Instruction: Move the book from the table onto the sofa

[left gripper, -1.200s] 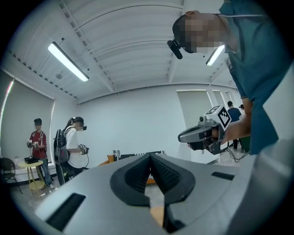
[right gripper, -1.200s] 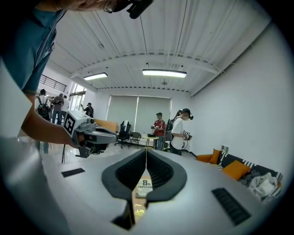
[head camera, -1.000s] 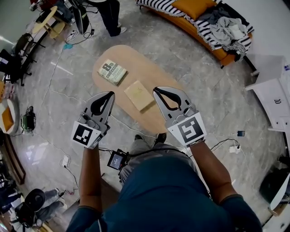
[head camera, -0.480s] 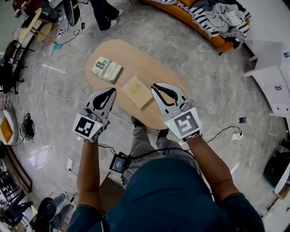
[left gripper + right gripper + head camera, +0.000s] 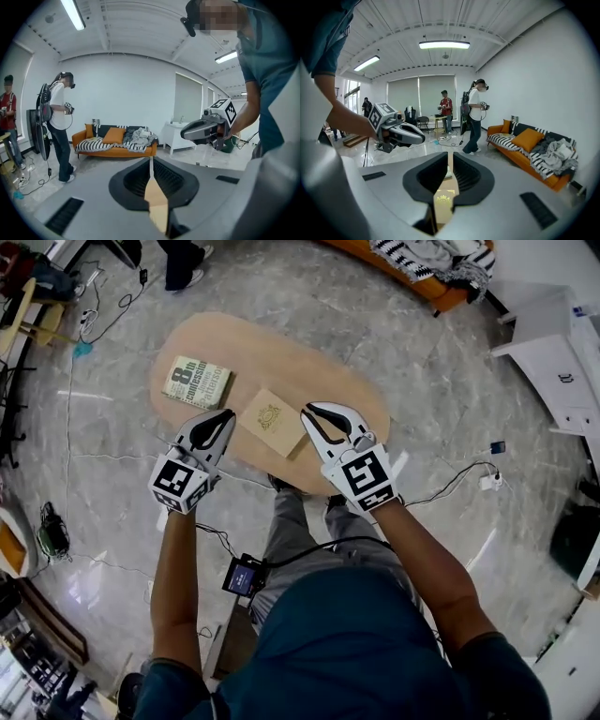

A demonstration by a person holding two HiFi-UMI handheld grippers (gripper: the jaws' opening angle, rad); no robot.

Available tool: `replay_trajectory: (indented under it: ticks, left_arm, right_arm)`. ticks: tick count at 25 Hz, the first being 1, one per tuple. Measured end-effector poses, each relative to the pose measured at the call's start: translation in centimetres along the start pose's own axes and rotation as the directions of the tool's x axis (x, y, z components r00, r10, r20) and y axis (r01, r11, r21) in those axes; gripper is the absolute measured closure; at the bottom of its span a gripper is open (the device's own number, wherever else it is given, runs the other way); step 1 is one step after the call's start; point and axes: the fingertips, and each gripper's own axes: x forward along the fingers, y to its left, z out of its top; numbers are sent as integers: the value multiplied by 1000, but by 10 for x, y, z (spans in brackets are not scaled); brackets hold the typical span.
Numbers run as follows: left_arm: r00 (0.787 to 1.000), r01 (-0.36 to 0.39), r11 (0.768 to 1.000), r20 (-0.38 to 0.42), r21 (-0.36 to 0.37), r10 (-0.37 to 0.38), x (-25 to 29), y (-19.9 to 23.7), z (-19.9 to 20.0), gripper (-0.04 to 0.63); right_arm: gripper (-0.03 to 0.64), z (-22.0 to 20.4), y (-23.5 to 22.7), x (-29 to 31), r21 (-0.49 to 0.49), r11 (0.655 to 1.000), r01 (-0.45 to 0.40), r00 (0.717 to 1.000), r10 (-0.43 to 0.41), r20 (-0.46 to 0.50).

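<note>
Grey stone floor (image 5: 450,399) carries an oval wooden table (image 5: 309,381); the orange sofa (image 5: 112,151) stands well apart. On the table lie a tan book (image 5: 272,421) near its front edge and a printed book (image 5: 196,382) beyond. Left gripper (image 5: 230,414): jaws closed, empty. Right gripper (image 5: 307,412): jaws have just been opening to a narrow slit, nothing between them. The tips flank the tan book.

Your near book (image 5: 272,422) tan, gold emblem; far-left book (image 5: 196,382) olive, white lettering. Table (image 5: 328,381) pale wood. Sofa (image 5: 117,151) orange, black-white striped throw (image 5: 90,144).
</note>
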Motion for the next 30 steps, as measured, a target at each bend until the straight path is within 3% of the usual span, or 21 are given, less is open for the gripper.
replay_trajectory:
  ticks: [10, 14, 19, 26, 30]
  left_arm:
    - [986, 96, 993, -132, -71, -105, 45, 39, -81, 586]
    - [971, 139, 983, -176, -124, -160, 60, 47, -118, 528]
    - [945, 168, 970, -250, -178, -210, 79, 57, -167, 494]
    - [909, 155, 954, -342, -256, -239, 104, 78, -238, 440]
    - [894, 127, 948, -381, -290, -237, 118, 91, -273, 412]
  right_arm:
    - [520, -109, -15, 56, 200, 976, 83, 980, -43, -193]
    - [501, -157, -18, 75, 305, 944, 129, 961, -43, -273]
    - [482, -215, -24, 93, 420, 880, 221, 928, -57, -368]
    - [442, -302, -14, 111, 584, 732, 351, 873, -30, -488]
    - [442, -340, -5, 121, 605, 698, 384, 843, 3, -538]
